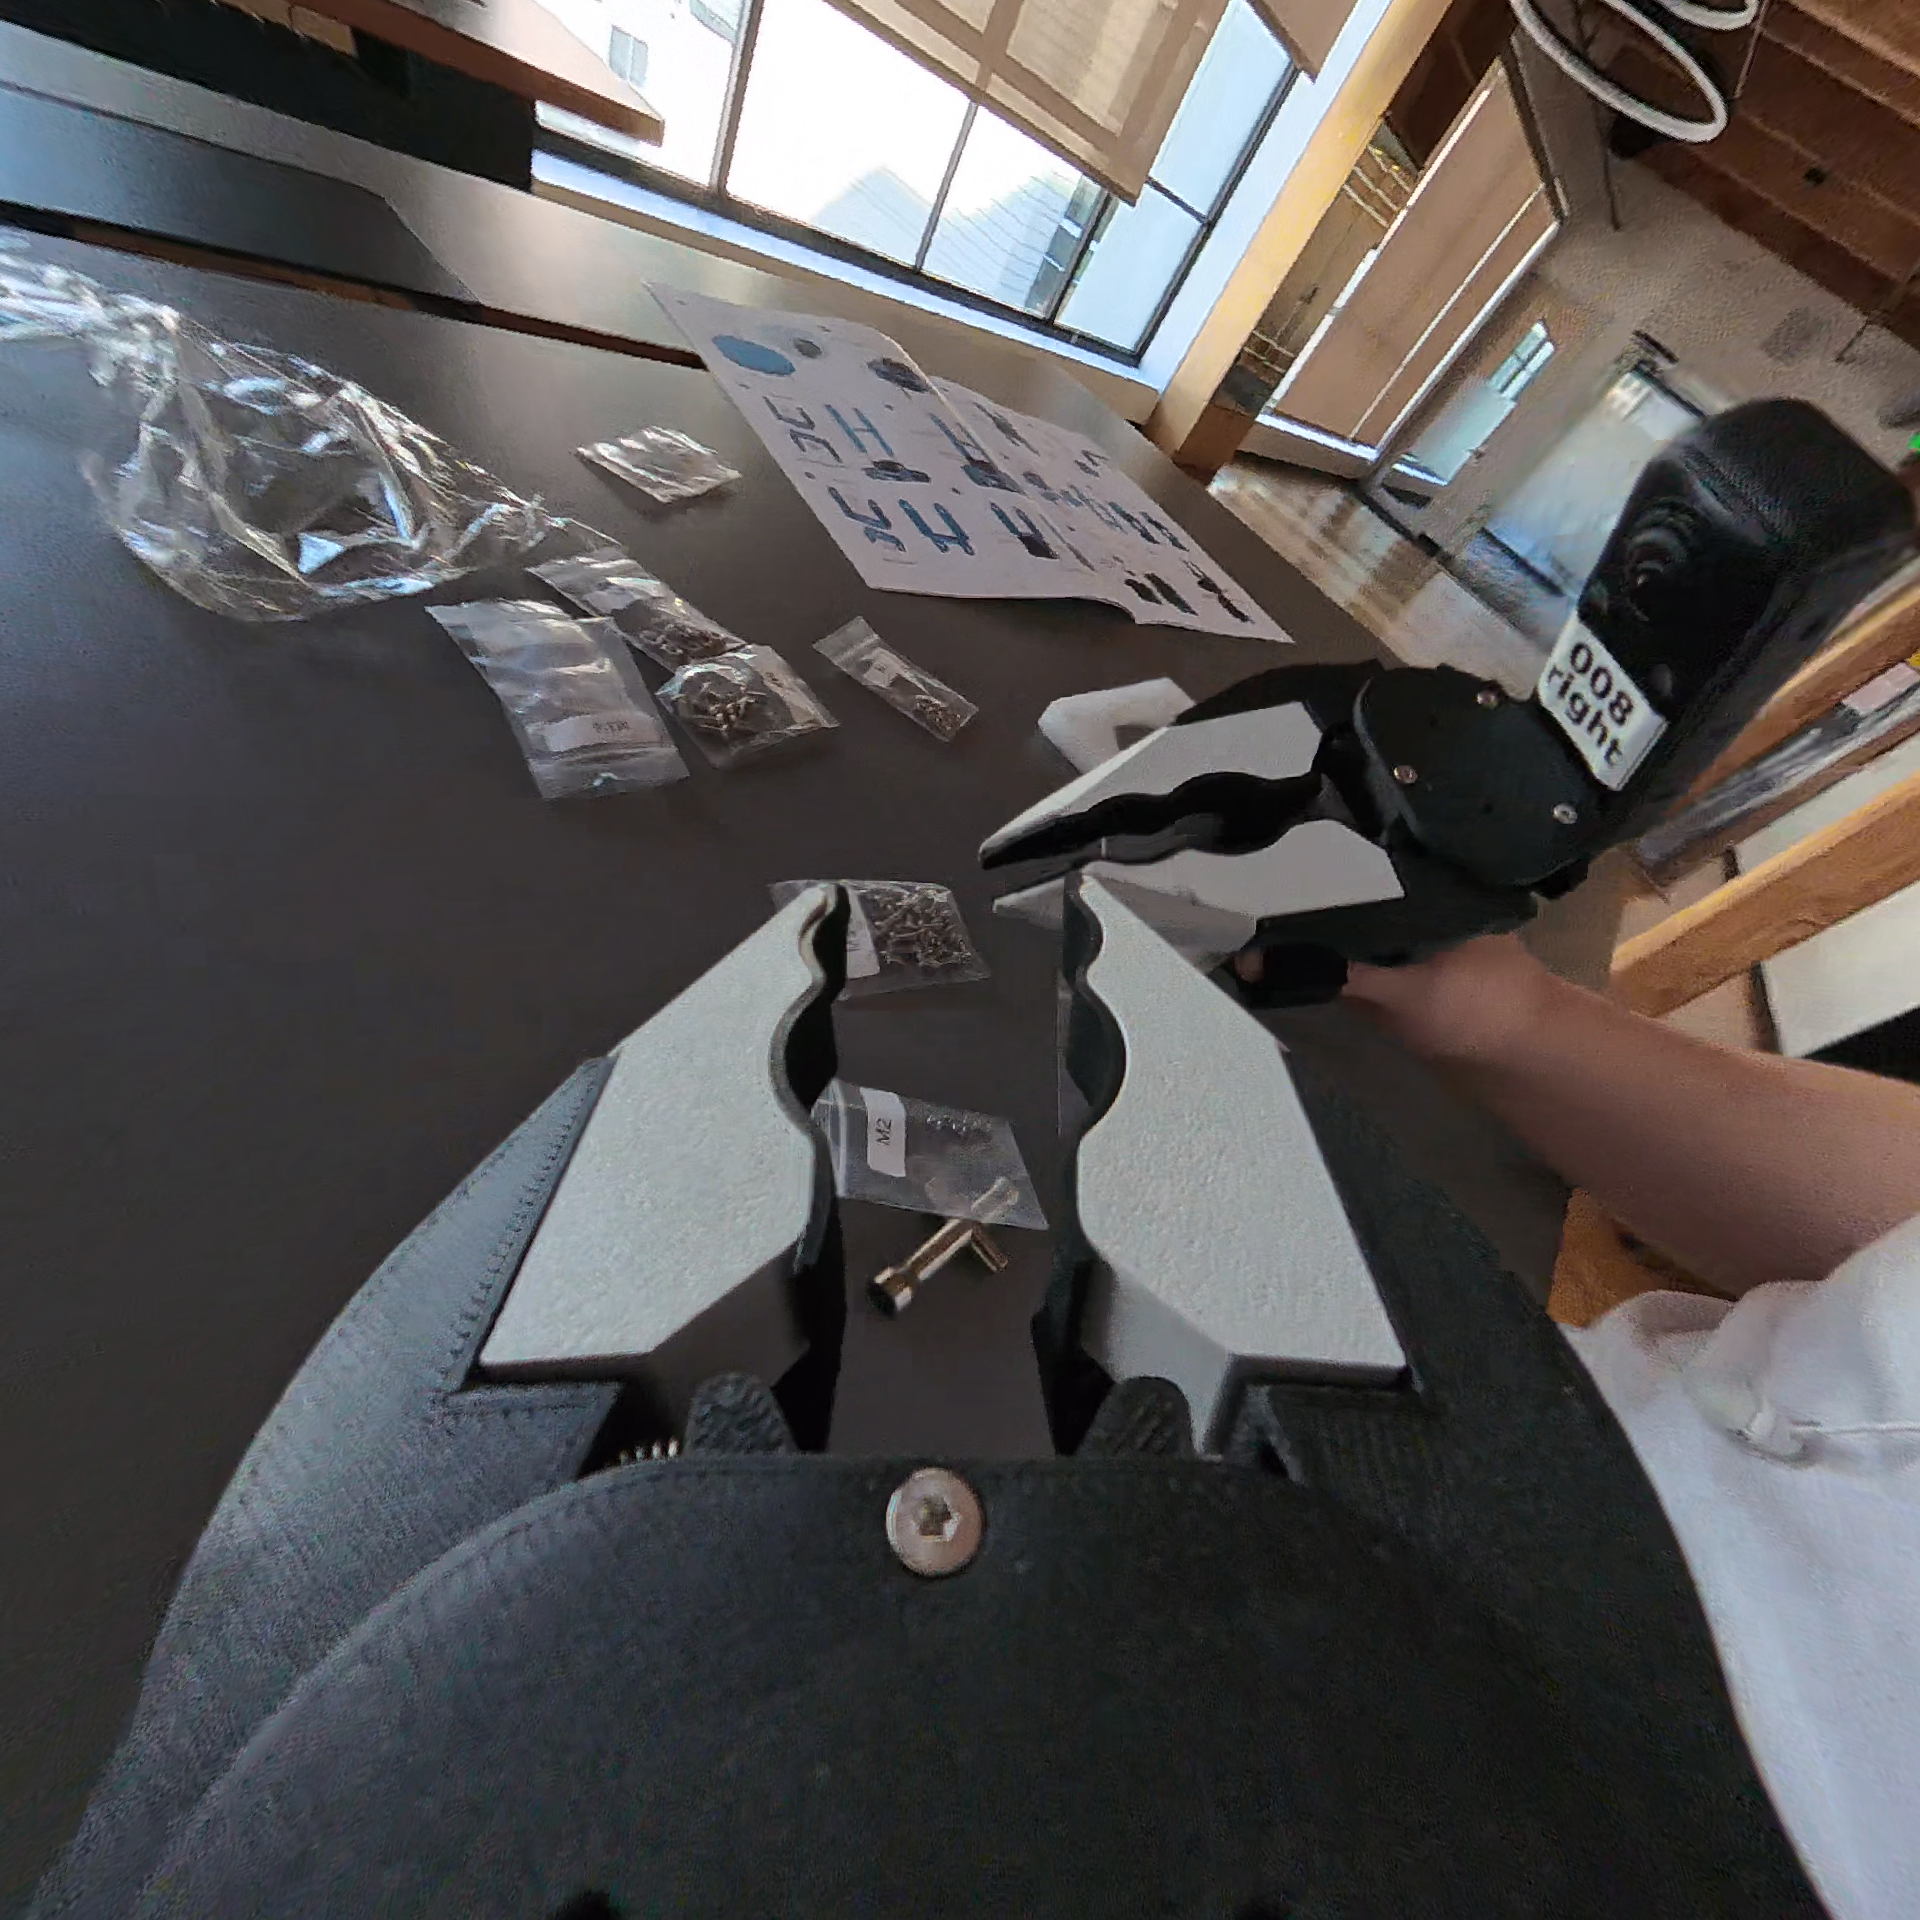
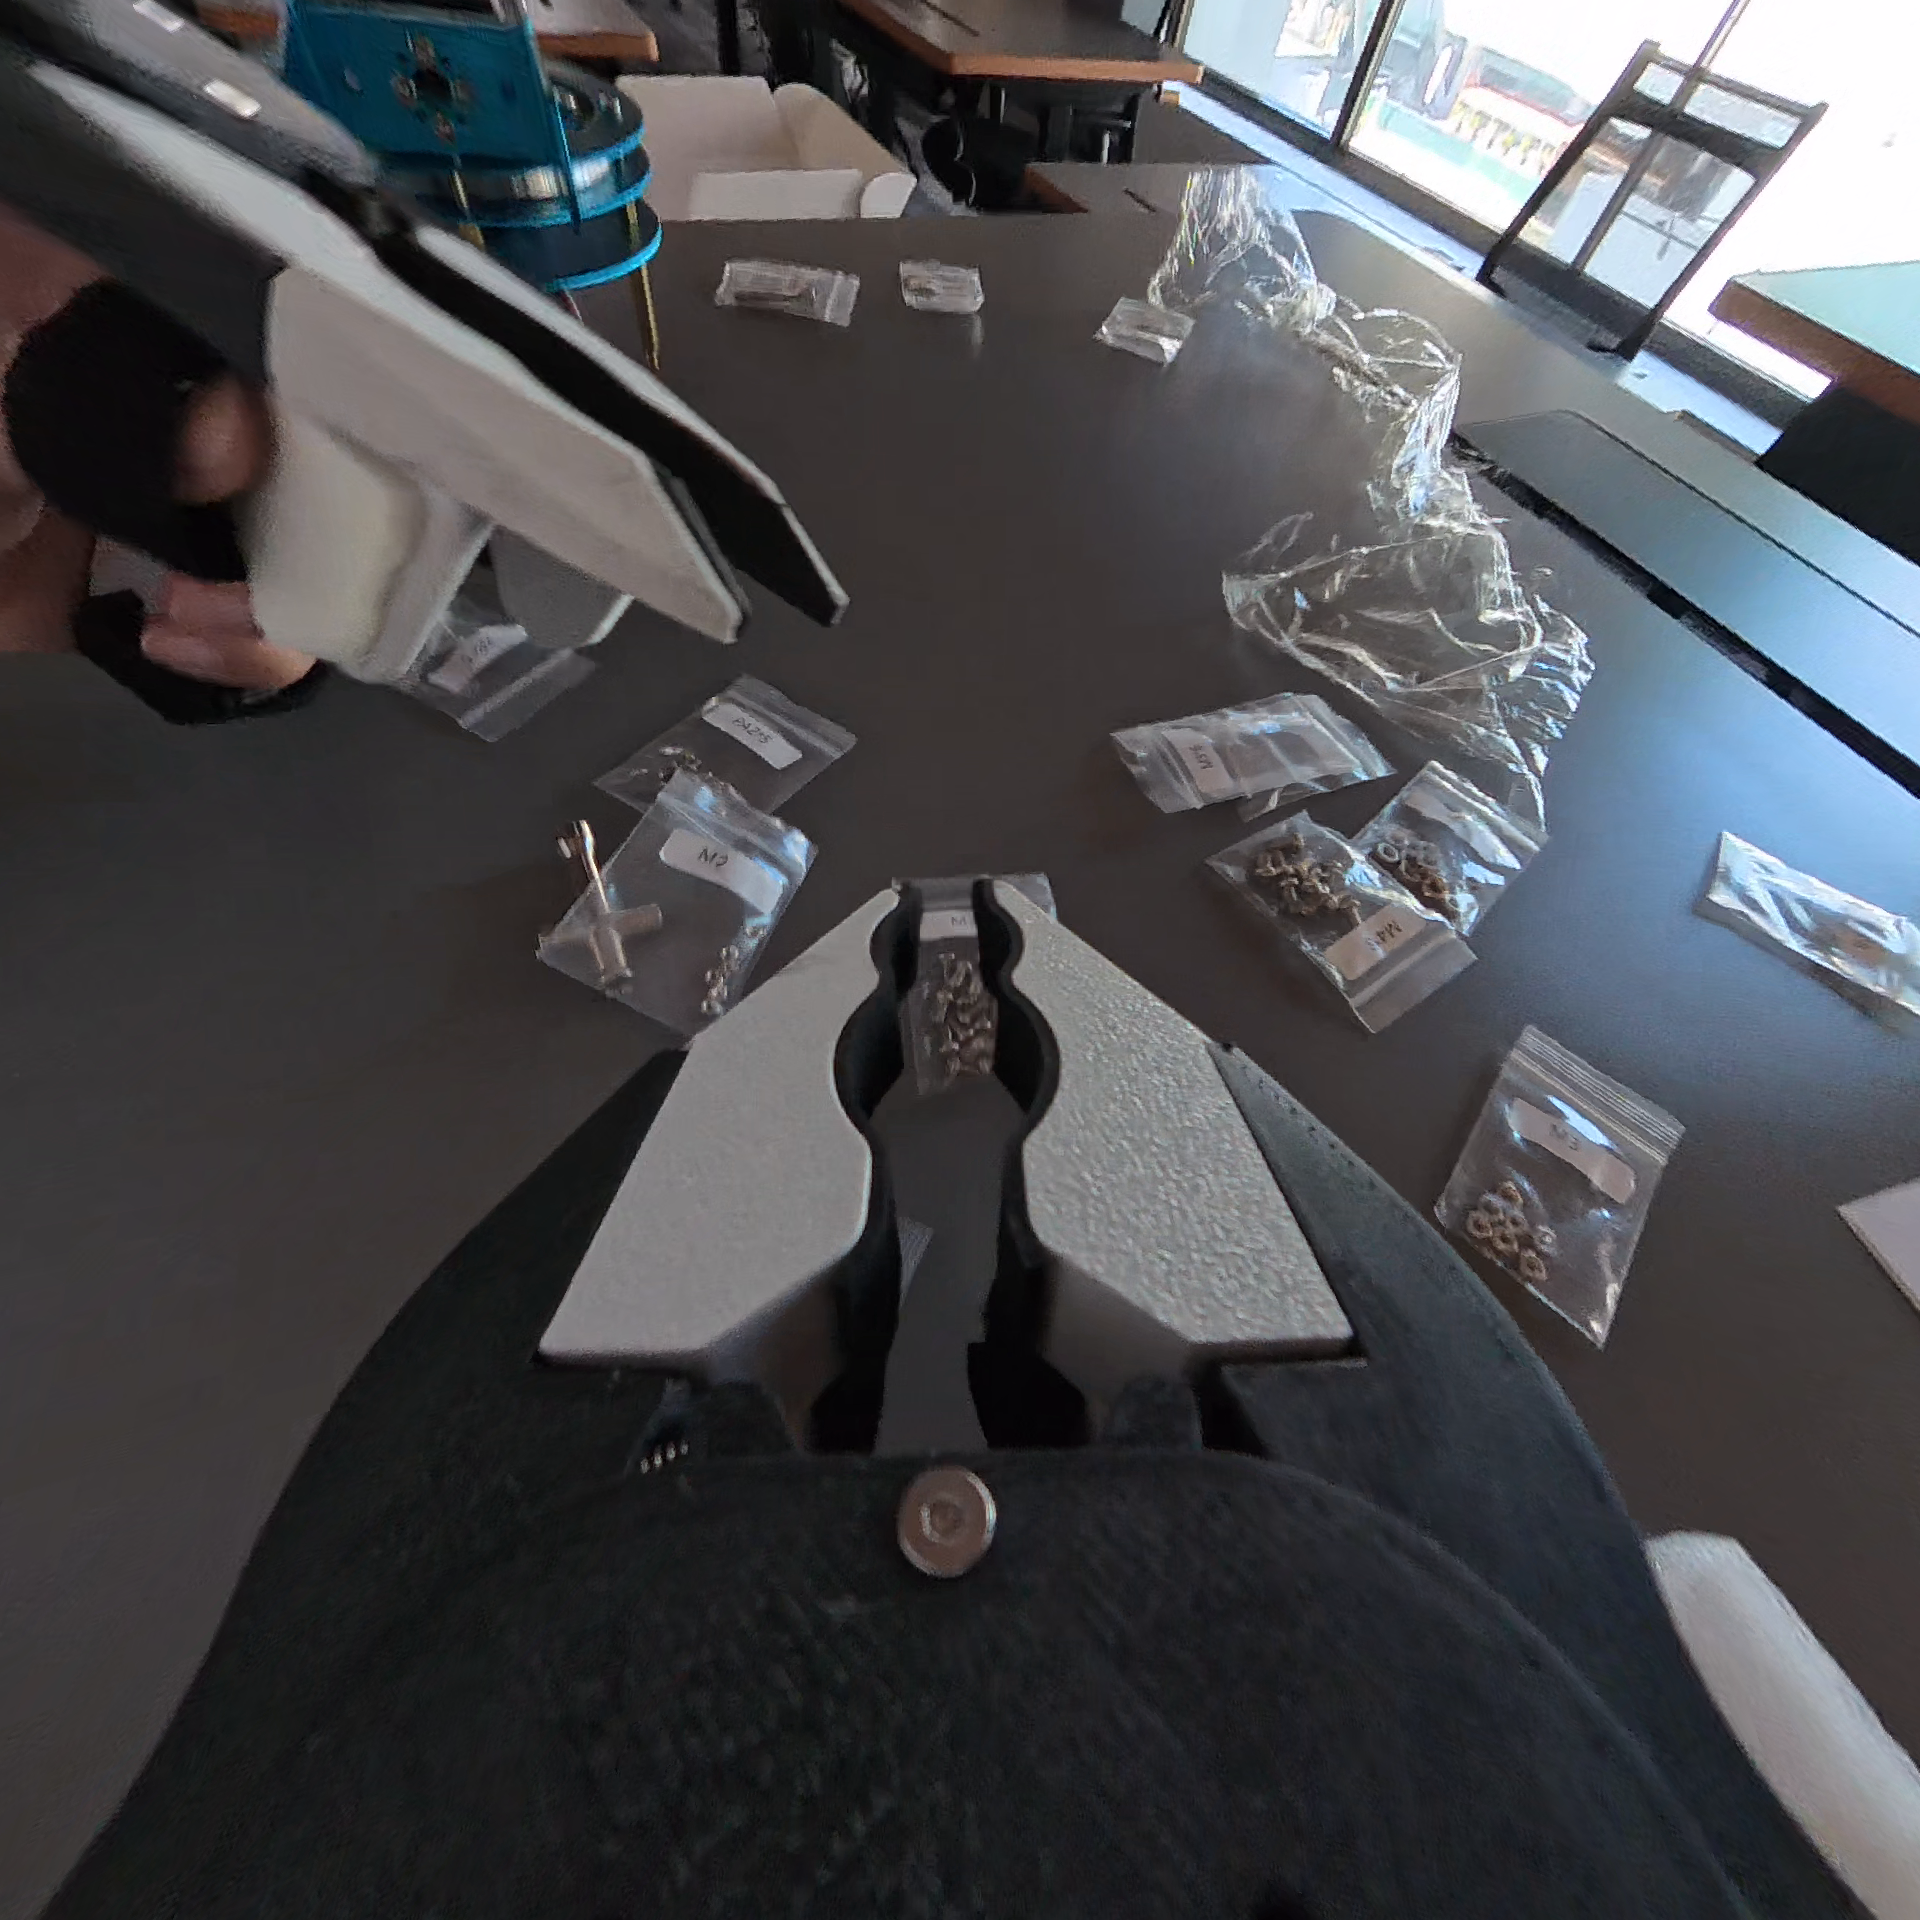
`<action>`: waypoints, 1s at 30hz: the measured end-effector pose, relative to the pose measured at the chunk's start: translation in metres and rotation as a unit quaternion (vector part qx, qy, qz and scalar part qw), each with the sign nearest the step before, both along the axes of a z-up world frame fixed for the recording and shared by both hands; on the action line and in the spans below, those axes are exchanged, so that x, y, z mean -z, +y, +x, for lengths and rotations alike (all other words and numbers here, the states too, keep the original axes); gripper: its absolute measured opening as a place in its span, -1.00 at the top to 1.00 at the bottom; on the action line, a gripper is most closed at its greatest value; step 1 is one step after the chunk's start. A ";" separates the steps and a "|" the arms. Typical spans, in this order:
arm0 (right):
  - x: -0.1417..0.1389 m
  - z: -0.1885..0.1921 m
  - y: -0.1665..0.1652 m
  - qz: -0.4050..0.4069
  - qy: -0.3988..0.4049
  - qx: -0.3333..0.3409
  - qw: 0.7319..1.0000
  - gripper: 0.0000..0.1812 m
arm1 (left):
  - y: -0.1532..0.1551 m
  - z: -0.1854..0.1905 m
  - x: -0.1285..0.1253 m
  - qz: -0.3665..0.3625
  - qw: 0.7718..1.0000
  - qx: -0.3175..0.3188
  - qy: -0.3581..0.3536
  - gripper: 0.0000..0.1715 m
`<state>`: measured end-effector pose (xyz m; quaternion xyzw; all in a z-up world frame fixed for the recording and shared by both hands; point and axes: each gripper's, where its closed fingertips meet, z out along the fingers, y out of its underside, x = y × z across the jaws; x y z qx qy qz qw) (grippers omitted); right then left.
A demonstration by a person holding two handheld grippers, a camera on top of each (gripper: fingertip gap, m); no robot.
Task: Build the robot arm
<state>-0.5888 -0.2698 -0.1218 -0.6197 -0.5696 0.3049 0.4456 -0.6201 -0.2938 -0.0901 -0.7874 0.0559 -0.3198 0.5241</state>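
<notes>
Two hand-held grippers meet over a dark bench (image 2: pixel 987 436) strewn with small clear bags of hardware. We see the left hand-held gripper (image 1: pixel 951 904) with its fingers spread moderately apart and nothing between them; it hovers above a labelled bag of tiny screws (image 1: pixel 925 1148) and a small metal cross-shaped key (image 1: pixel 940 1247) that lies partly on that bag. In the right wrist view the same bag (image 2: pixel 686 914) and key (image 2: pixel 608 925) lie left of centre.

We see the right hand-held gripper (image 2: pixel 940 899) narrowed to a slim gap directly over a bag of silver screws (image 2: pixel 951 1013); whether its fingertips pinch the bag or merely frame it, we cannot tell. In the left wrist view that bag (image 1: pixel 904 930) lies just ahead of the left fingertips, with the right hand-held gripper (image 1: pixel 997 878) arriving from the right, held by a bare forearm (image 1: pixel 1558 1070).

Farther off lie more hardware bags (image 2: pixel 1340 904), a crumpled clear plastic wrapper (image 1: pixel 301 499), and a printed instruction sheet (image 1: pixel 966 478). A blue metal assembly (image 2: pixel 499 125) stands at the far left of the bench.
</notes>
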 end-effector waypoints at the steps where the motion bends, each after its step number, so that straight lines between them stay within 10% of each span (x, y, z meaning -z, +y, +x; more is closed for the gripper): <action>1: 0.005 0.002 0.000 0.003 -0.012 0.002 1.000 0.87 | 0.005 0.004 0.004 -0.018 1.000 0.014 -0.009 0.53; 16: 0.023 -0.018 0.008 -0.045 -0.103 0.020 0.993 0.34 | 0.008 -0.023 -0.007 -0.025 1.000 -0.005 0.016 0.58; 30: 0.045 -0.016 0.014 -0.101 -0.143 0.034 0.984 0.54 | -0.005 -0.018 -0.010 -0.019 0.999 0.001 0.038 0.61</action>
